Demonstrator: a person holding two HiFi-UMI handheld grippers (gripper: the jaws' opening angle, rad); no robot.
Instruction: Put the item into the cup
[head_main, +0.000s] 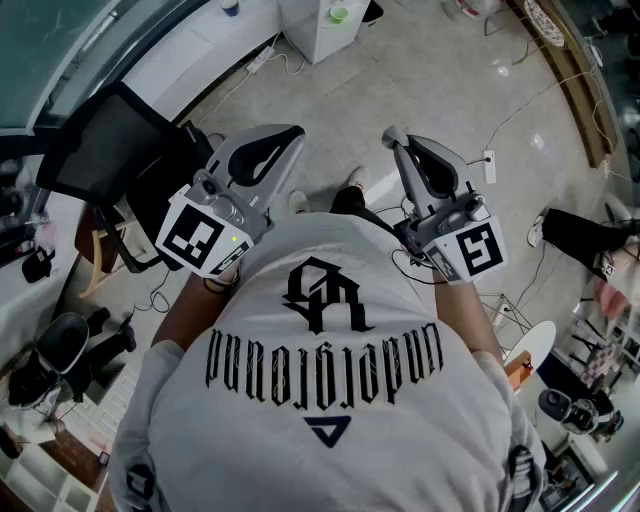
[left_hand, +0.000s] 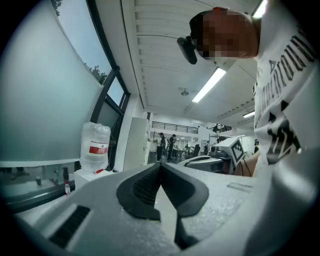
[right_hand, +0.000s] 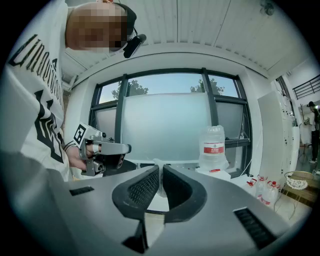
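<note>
No cup and no item shows in any view. I hold both grippers up in front of the person's chest, over the tiled floor (head_main: 440, 90). The left gripper (head_main: 296, 131) points forward with its jaws together and nothing between them; in its own view the black pads (left_hand: 150, 182) meet at the tip. The right gripper (head_main: 392, 136) is level with it, a hand's width to its right. Its pads (right_hand: 142, 189) stand almost touching, with nothing held. Each gripper shows in the other's view: the right gripper (left_hand: 227, 150) and the left gripper (right_hand: 102, 150).
A black screen on a stand (head_main: 110, 150) is at the left, near a chair. A white cabinet (head_main: 320, 25) stands ahead, with cables and a power strip (head_main: 488, 165) on the floor. A water bottle (right_hand: 215, 146) sits by the window. People stand far off (left_hand: 165, 145).
</note>
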